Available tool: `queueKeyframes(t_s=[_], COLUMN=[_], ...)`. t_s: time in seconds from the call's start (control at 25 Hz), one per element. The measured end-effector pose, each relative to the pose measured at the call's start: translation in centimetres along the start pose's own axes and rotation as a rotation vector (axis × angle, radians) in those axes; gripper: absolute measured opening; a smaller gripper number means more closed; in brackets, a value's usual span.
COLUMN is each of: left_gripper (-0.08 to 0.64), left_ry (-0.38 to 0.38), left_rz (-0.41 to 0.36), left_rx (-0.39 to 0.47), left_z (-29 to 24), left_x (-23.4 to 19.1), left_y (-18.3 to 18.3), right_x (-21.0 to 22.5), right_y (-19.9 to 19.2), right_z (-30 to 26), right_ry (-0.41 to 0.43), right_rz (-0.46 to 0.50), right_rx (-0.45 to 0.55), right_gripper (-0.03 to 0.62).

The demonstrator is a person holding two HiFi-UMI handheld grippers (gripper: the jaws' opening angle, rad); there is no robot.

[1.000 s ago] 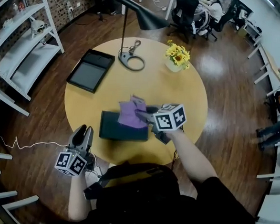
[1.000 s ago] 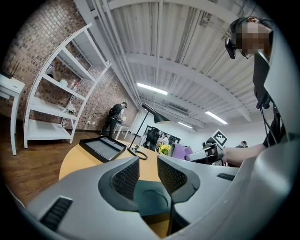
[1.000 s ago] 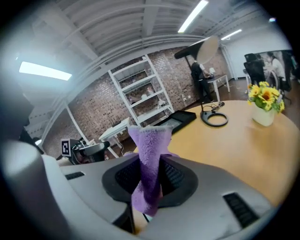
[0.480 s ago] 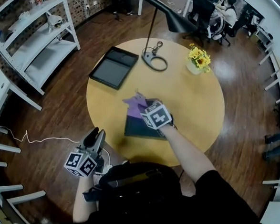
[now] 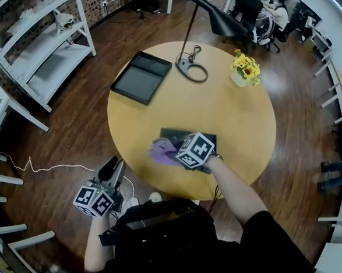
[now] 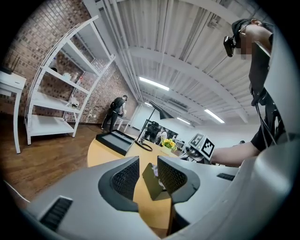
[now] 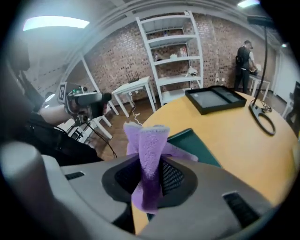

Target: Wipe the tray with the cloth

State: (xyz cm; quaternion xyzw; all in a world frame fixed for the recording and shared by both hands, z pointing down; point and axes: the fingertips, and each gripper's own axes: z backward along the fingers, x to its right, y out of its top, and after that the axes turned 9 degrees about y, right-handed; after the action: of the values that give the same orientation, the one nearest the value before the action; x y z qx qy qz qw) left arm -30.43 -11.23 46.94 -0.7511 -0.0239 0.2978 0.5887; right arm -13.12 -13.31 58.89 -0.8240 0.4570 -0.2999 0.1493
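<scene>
A dark green tray point(image 5: 182, 134) lies near the front of the round yellow table point(image 5: 239, 116). My right gripper point(image 5: 173, 155) is tilted down over the tray's front left corner. It is shut on a purple cloth point(image 5: 160, 153), which stands up bunched between the pads point(image 7: 150, 159) with the tray point(image 7: 197, 143) just beyond. My left gripper point(image 5: 110, 172) hangs off the table's front left edge, pointing level at the table. Its jaws point(image 6: 148, 172) stand a little apart with nothing between them.
A second, black tray point(image 5: 140, 77) lies at the table's far left. A black lamp's ring base point(image 5: 191, 67) and a pot of yellow flowers point(image 5: 243, 69) stand at the back. White shelves point(image 5: 42, 48) and a white table are at the left on the wooden floor.
My right gripper has sunk and tipped downward with the cloth, from above the tray to its front left corner. The left gripper has drifted a little but stays off the table.
</scene>
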Motion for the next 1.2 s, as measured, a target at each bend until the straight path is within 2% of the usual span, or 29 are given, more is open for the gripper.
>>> queueKeyframes(t_s=[0.2, 0.32, 0.48, 0.68, 0.76, 0.96, 1.12, 1.16, 1.2], left_gripper=[0.114, 0.114, 0.114, 0.114, 0.114, 0.114, 0.114, 0.114, 0.114], left_ry=[0.003, 0.025, 0.089, 0.17, 0.2, 0.245, 0.264, 0.267, 0.268], left_rz=[-0.002, 0.01, 0.047, 0.079, 0.089, 0.116, 0.125, 0.128, 0.131], left_rx=[-0.006, -0.002, 0.034, 0.063, 0.073, 0.087, 0.075, 0.072, 0.07], left_z=[-0.1, -0.2, 0.0, 0.8, 1.0, 1.5, 1.7, 1.7, 1.5], left_x=[0.3, 0.2, -0.1, 0.2, 0.4, 2.0, 2.9, 3.1, 3.3], left_y=[-0.6, -1.0, -0.8, -1.1, -1.5, -2.5, -3.7, -3.9, -4.1], right_x=[0.7, 1.9, 5.1, 6.8, 7.5, 10.8, 14.4, 14.6, 14.1], right_y=[-0.8, -0.4, 0.4, 1.3, 1.4, 0.7, -1.6, -1.8, -1.6], right_z=[-0.8, -0.6, 0.4, 1.1, 1.4, 3.4, 5.6, 6.1, 6.6], right_ry=[-0.001, -0.021, -0.052, 0.026, 0.019, -0.106, -0.296, -0.307, -0.279], right_rz=[0.056, 0.062, -0.029, -0.119, -0.128, -0.144, -0.146, -0.14, -0.139], right_rx=[-0.064, -0.059, 0.008, 0.074, 0.09, 0.126, 0.092, 0.098, 0.131], right_gripper=[0.081, 0.083, 0.082, 0.081, 0.081, 0.081, 0.081, 0.081, 0.081])
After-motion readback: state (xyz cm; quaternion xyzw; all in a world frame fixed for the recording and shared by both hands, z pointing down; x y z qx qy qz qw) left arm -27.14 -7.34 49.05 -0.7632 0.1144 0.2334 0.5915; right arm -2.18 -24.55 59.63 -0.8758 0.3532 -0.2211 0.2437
